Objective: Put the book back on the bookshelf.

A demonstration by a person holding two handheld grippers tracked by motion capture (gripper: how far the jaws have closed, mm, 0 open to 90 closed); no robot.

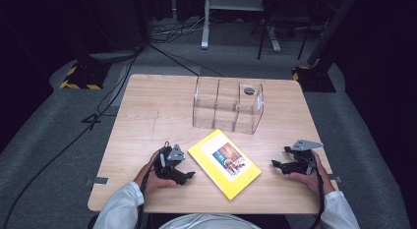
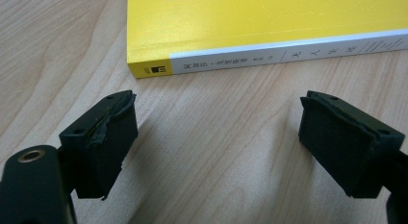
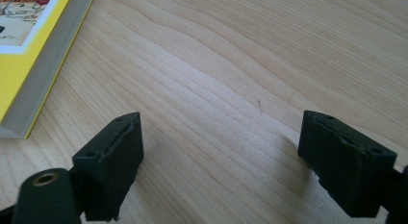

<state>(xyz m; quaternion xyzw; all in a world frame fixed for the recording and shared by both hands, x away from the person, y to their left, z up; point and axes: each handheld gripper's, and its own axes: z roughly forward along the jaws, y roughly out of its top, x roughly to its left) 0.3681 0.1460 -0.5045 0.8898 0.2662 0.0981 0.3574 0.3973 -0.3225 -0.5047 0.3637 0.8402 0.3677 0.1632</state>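
A yellow book (image 1: 224,163) lies flat, cover up, on the wooden table (image 1: 147,116), near the table's front edge and about midway between its left and right edges, turned askew so that its corners point toward the table's sides. It rests free, with nothing on it and nothing touching it.

The left gripper (image 1: 183,176) sits on the table just beside the book's left side, its jaws spread wide and empty; in the left gripper view the book's white spine (image 2: 288,53) with printed lettering faces those jaws across a strip of bare wood. The right gripper (image 1: 275,164) rests near the book's right side, jaws likewise spread wide with nothing between them, and the book's page edge (image 3: 48,65) shows at the upper left of the right gripper view. With one gripper on each side, the pair looks set to take the book from both sides.

Behind the book, toward the table's far edge, stands a clear acrylic divided rack (image 1: 227,108), its upright slots empty, likely where the book is meant to stand.
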